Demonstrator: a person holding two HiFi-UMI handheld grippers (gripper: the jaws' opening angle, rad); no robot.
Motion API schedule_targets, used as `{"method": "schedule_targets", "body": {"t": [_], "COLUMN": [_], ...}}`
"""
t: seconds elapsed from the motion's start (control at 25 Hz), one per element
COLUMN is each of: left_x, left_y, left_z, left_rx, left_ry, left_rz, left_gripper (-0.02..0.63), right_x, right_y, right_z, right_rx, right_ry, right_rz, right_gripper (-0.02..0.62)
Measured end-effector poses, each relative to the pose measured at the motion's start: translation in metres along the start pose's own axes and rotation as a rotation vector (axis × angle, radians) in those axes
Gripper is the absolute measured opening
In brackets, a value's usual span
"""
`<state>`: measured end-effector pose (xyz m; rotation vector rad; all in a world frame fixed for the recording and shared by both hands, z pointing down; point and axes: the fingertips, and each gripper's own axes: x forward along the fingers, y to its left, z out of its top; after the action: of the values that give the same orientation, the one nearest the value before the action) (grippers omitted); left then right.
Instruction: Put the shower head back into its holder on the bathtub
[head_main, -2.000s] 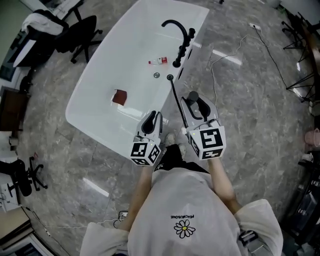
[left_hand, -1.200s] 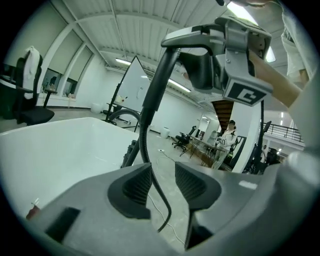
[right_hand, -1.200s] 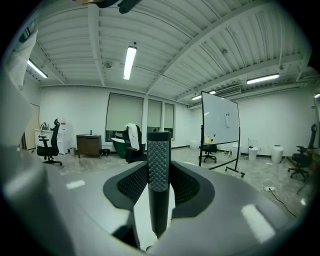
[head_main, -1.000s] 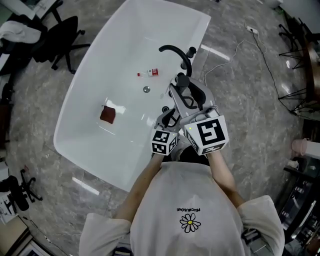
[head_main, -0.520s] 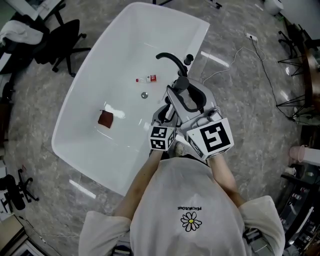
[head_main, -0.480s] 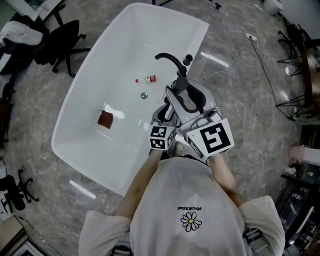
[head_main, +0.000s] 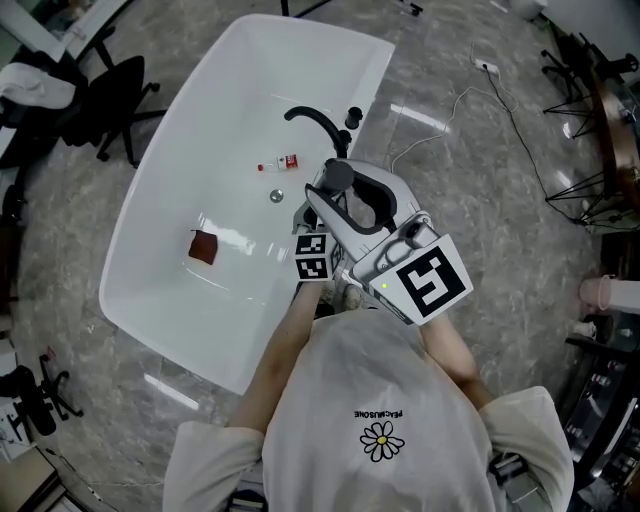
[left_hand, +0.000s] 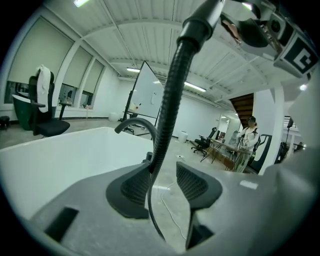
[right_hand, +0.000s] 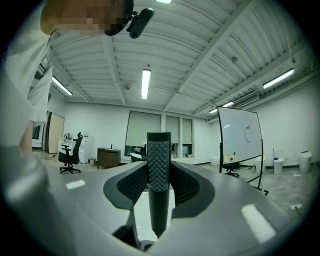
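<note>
Since the shower head (right_hand: 159, 165) must return to its holder on the bathtub (head_main: 165, 150) rim, we hold the right gripper (right_hand: 159, 182) clamped on its knurled handle just this side of the faucet (head_main: 312, 122), while the left gripper (left_hand: 165, 182), jaws apart, lets the hose (left_hand: 172, 95) run loosely between them against one pad, probably to steer slack. The holder seems hidden under our grippers; the small bottle (head_main: 280, 163) beside the faucet and the dark red piece (head_main: 203, 247) farther off lie in the tub, clear, so only the hose might snag.

Tub (head_main: 170, 180) glossy smooth white. Floor (head_main: 480, 180) polished grey stone look, shiny. Faucet (head_main: 318, 120) matt black. Shower head (right_hand: 159, 165) matt black, dimpled grip. Hose (left_hand: 172, 95) black, ribbed, slight sheen. Shirt (head_main: 370, 400) white cloth.
</note>
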<state>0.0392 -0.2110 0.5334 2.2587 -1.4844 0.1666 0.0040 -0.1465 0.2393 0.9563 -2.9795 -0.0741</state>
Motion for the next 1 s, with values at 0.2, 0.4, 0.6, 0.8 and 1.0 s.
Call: {"method": "schedule_targets", "body": {"t": [0.2,0.4,0.6,0.8,1.0], "left_x": [-0.005,-0.026,-0.051,-0.084,-0.119], "left_y": [0.006,0.027,0.055,0.095,0.137], "left_z": [-0.004,-0.018,-0.018,-0.001,0.041], "left_rx": [0.041,0.007,0.021,0.038,0.099], "left_ry": [0.016,0.019,0.014,-0.032,-0.103], "left_rz": [0.097,0.184,0.251,0.364,0.471], "left_gripper": [0.055,0.055,0.054,0.054,0.054], "right_x": [-0.012,-0.015,-0.008,-0.003,0.007], "right_y": [-0.010,-0.025,-0.032,-0.031,-0.021], "right_z": [0.002,-0.006,-0.008,-0.010,-0.001], "right_rx": [0.026,0.111,0.161,0.204,0.225], "right_ry": [0.003,0.000,-0.004,-0.015,-0.048], "right_rz": [0.001,-0.010,-0.004,0.035,0.086], "right_gripper": [0.143,0.143,0.144,0.146,0.146]}}
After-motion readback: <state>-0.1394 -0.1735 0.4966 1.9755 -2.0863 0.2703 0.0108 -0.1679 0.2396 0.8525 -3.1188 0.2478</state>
